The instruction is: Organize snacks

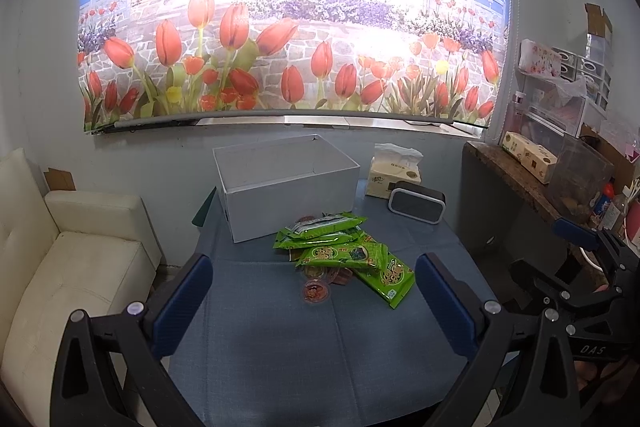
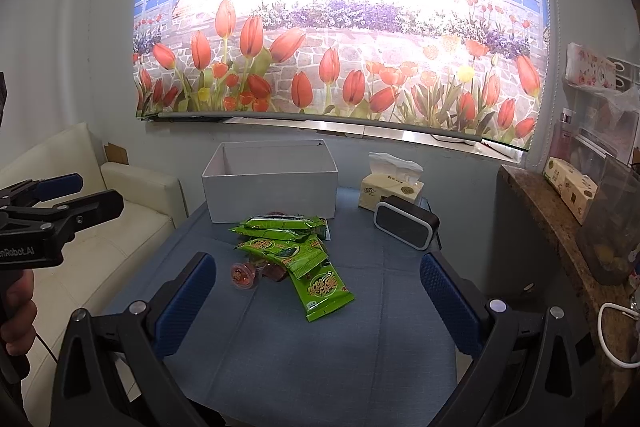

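A heap of green snack packets [image 1: 344, 251] [image 2: 296, 251] lies mid-table, over a few small round jelly cups [image 1: 316, 291] [image 2: 242, 275]. Behind the heap stands an open white box [image 1: 286, 187] [image 2: 272, 183], which looks empty from here. My left gripper [image 1: 314, 301] is open, held above the near part of the table, short of the heap. My right gripper [image 2: 318, 301] is open too, likewise short of the heap, with nothing between its fingers. Each gripper shows at the edge of the other's view.
A tissue pack [image 1: 394, 171] [image 2: 394, 185] and a dark speaker [image 1: 416, 205] [image 2: 406, 223] sit at the back right of the blue-clothed table [image 1: 280, 347]. A cream sofa [image 1: 72, 267] is on the left, a cluttered brown counter [image 2: 560, 227] on the right.
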### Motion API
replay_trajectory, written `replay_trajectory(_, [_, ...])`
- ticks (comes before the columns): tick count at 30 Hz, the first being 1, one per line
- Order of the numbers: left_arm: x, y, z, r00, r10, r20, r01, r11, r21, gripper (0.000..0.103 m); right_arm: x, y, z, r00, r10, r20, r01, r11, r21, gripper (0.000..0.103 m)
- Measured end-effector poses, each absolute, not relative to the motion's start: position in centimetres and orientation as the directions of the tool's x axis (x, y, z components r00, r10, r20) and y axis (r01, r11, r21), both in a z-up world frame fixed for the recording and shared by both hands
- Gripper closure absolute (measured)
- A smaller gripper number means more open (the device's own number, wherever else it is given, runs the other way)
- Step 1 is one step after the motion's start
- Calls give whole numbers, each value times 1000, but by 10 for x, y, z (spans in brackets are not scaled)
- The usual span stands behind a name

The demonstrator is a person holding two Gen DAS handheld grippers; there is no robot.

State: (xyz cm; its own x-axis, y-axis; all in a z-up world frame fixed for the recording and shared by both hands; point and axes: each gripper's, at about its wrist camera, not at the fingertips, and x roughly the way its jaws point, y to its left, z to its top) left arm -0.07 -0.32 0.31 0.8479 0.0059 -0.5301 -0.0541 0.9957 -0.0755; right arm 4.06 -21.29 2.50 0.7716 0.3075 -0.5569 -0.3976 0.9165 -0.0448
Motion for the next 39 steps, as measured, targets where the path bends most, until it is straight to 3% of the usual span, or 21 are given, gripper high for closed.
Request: replay_trajectory(39, [-1,-10,0,843,-12,-537,-25,998,-61,0,50,-213,38,780,319,-538,-392,920,-23,0])
